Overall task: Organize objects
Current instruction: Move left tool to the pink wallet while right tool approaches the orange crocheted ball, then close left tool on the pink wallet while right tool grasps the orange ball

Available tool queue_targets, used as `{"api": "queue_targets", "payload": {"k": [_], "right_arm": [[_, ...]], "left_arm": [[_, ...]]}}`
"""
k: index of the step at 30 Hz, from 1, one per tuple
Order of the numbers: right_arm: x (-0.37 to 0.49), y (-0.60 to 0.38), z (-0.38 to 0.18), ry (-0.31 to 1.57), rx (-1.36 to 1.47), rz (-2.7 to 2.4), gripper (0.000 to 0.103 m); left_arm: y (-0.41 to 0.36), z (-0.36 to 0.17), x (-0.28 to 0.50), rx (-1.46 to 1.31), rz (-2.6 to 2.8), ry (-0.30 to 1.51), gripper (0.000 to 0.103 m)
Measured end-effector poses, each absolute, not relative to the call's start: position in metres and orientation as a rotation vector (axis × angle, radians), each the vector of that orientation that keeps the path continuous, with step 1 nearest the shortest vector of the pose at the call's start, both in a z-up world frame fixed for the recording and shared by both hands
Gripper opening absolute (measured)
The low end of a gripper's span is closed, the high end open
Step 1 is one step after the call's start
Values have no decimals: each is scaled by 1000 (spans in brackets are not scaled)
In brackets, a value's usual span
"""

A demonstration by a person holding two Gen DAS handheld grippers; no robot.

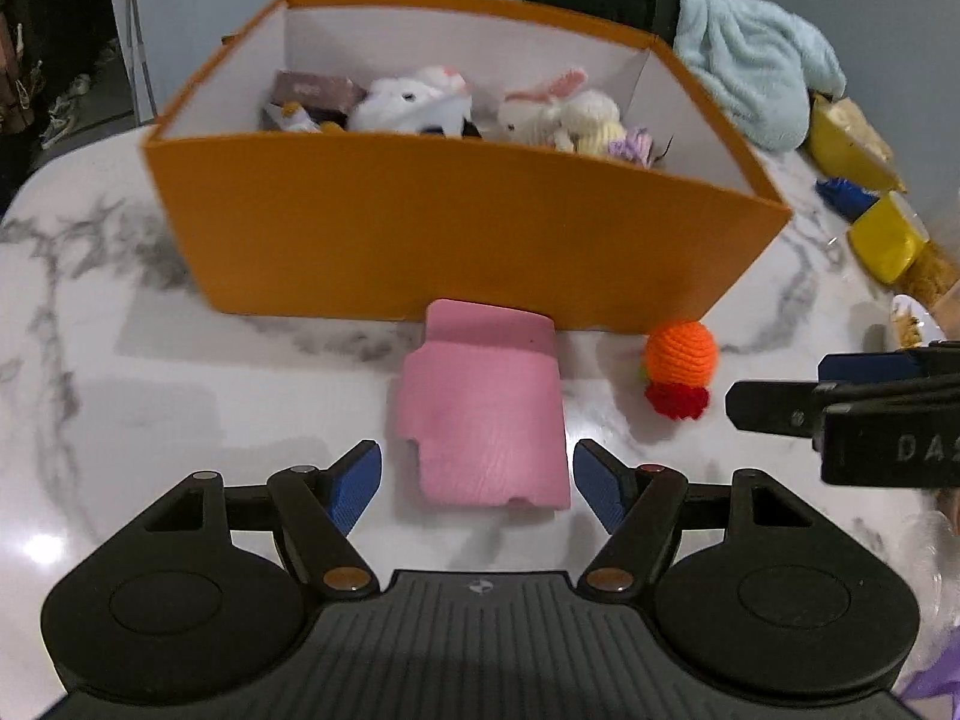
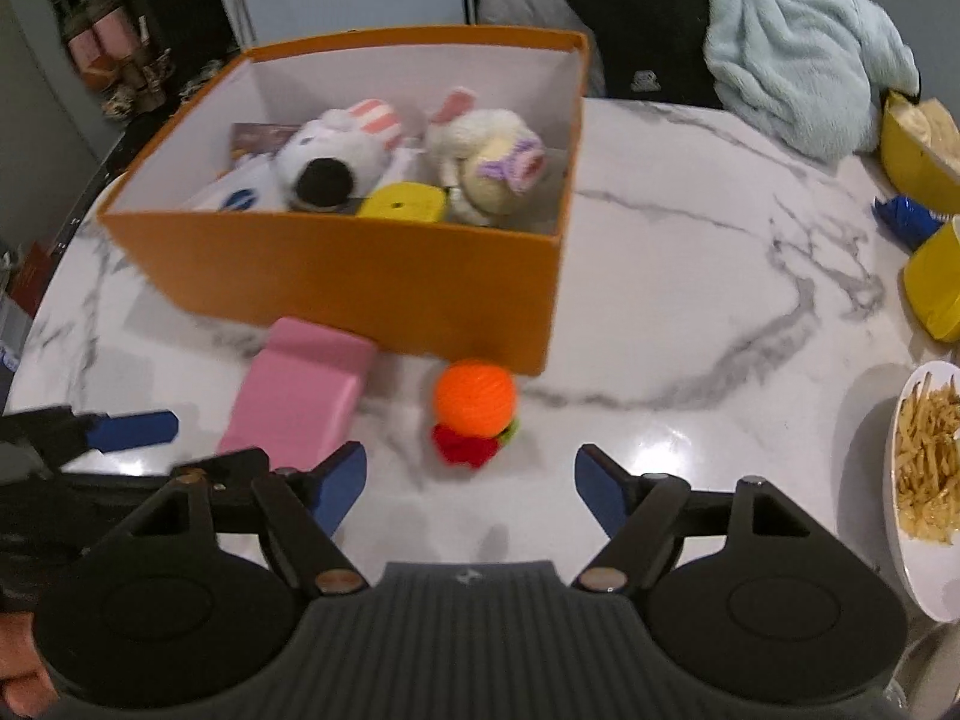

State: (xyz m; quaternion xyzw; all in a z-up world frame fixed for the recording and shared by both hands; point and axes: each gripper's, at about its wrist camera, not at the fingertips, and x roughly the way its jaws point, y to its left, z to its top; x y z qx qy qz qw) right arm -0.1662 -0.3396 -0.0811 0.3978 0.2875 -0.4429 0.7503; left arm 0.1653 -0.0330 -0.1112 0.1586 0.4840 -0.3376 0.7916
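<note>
— Marble top, white with grey veins, and an orange box standing on it. What's inside?

— Two plush rabbits side by side: a white one with a striped pink ear, a cream one with a purple bit on it. A yellow thing lies against the near wall between them, and a dark flat pack sits at the far left (too blurred to read).

— And outside the box?

— A pink block lies flat on the marble, its far end touching the box's front wall. Just right of it sits an orange ball, crocheted, with a red frill on its near side; it rests close to the box's near right corner.

— Where are the grippers?

— The left gripper is over the block's near end, jaws spread wider than the block, blue pads clear of both its sides. The right gripper is just short of the ball, jaws spread and nothing between them. Each shows at the edge of the other's view.

— Anything else on the table?

— A pale blue towel heaped at the far edge, yellow tubs and a blue wrapper to the right, and a white plate of fries at the near right.
</note>
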Motion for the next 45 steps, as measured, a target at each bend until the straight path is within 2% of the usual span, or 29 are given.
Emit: {"api": "queue_targets", "payload": {"k": [13, 25, 26, 28, 34, 40, 42, 45], "right_arm": [[-149, -379, -116, 647, 941, -956, 78], [-128, -393, -135, 682, 940, -935, 76], [-126, -394, -137, 692, 940, -932, 70], [-124, -395, -138, 702, 926, -931, 67], [-123, -393, -140, 712, 869, -942, 65], [-122, -387, -142, 737, 756, -937, 54], [-125, -386, -143, 730, 743, -929, 54], [-129, -385, -143, 732, 745, -930, 53]], "left_arm": [[-67, -138, 170, 433, -747, 995, 87], [-79, -152, 163, 524, -760, 997, 97], [-82, -153, 161, 552, -757, 989, 99], [-84, -154, 158, 562, -755, 986, 103], [-88, -155, 155, 569, -757, 992, 103], [-82, -155, 146, 573, -791, 958, 103], [-77, -152, 143, 563, -795, 943, 97], [-71, -150, 137, 574, -800, 955, 97]]}}
